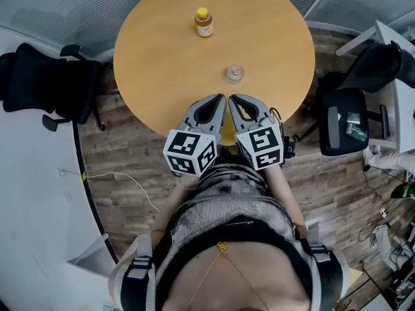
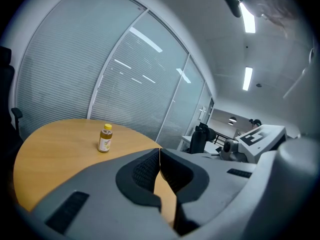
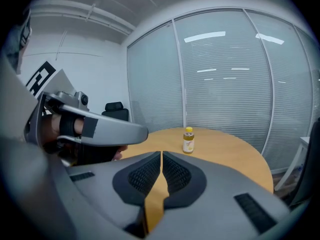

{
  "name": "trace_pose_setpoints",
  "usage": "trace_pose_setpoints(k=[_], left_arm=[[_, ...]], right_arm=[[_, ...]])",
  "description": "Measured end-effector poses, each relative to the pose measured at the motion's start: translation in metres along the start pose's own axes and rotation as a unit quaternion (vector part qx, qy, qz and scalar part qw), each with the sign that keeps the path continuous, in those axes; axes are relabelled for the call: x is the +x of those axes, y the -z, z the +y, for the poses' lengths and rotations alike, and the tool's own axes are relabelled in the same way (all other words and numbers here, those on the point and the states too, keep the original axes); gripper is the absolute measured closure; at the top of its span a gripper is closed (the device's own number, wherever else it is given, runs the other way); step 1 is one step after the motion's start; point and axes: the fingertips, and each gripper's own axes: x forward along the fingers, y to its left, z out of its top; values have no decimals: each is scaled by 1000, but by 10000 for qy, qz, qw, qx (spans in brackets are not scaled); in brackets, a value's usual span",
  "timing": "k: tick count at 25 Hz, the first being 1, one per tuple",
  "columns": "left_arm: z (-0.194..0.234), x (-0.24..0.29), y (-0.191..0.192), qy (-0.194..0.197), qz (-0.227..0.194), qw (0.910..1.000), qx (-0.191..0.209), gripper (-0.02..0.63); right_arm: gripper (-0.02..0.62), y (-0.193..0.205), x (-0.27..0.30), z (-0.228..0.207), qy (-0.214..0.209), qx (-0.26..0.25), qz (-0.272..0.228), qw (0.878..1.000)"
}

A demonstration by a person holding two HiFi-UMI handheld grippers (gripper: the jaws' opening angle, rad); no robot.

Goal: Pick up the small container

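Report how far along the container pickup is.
Done: nothing; the small container sits untouched on the table. In hand: nothing; the left gripper and right gripper are shut and empty at the near edge. Left: open one, reach, grasp, lift.

You face a round, light-wood bench [image 1: 162, 50] standing on a floor [image 1: 130, 203] of grey-brown planks. To your left a black office chair [image 1: 52, 83] sits just beside the bench. To your right another black chair [image 1: 343, 118] stands near a white desk [image 1: 403, 109]. A thin white cable [image 1: 107, 174] trails over the floor on your left. Beyond the bench, glass walls with closed horizontal blinds [image 2: 65, 74] shut in the room, and long strip lights [image 2: 247, 78] shine on the white ceiling.
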Motion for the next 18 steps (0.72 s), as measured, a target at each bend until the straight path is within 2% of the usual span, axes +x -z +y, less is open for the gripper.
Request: trace_pose_setpoints(k=[8, 18], left_arm=[[-11, 50, -18, -102, -34, 9999, 4, 584], [-13, 86, -28, -340, -60, 9993, -108, 583]], right_arm=[[571, -13, 7, -49, -175, -48, -35, 9998], [571, -17, 14, -88, -428, -124, 32, 9990]])
